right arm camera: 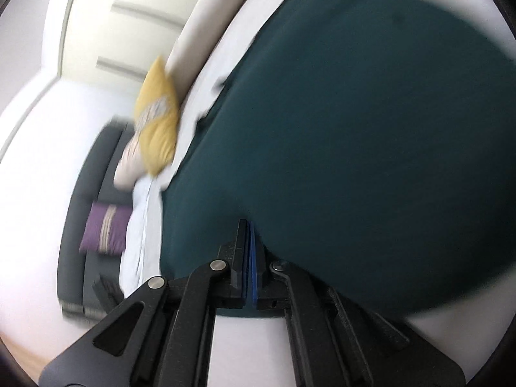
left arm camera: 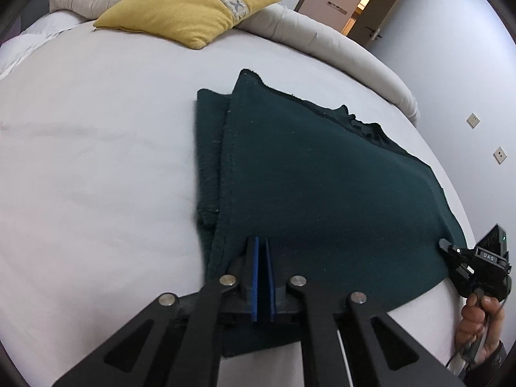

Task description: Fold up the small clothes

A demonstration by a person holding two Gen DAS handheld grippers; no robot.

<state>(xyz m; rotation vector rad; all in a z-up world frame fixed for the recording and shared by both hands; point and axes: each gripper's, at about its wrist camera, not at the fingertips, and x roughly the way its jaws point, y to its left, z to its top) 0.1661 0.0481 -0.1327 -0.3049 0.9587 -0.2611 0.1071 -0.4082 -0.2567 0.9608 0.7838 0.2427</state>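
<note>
We hold the dark green knitted cloth (left arm camera: 322,177) by its near edge, one tong at each end. It lies on the round white bed (left arm camera: 96,161), with a fold already showing along its left side. Our left gripper (left arm camera: 262,248) is pinched tight, with the green edge caught between its blue pads (left arm camera: 255,277). Our right gripper (right arm camera: 250,235) is pinched tight on the other near corner.

We think the step now is to lift this edge and carry it over to the far edge. To do it well, we should raise both tongs together, at the same height, so the cloth stays flat and does not sag in the middle. We should keep the pinch firm until the edges meet, then lay them down evenly.

Some things are hard to see. The right wrist view is blurry, so we cannot tell how much cloth sits between those pads. The far edge looks bumpy and dark, and we cannot tell whether that is a collar or a sleeve. The yellow square pillow (left arm camera: 190,9) sits well apart from the cloth. The right hand (left arm camera: 480,322) is cut off at the edge.
</note>
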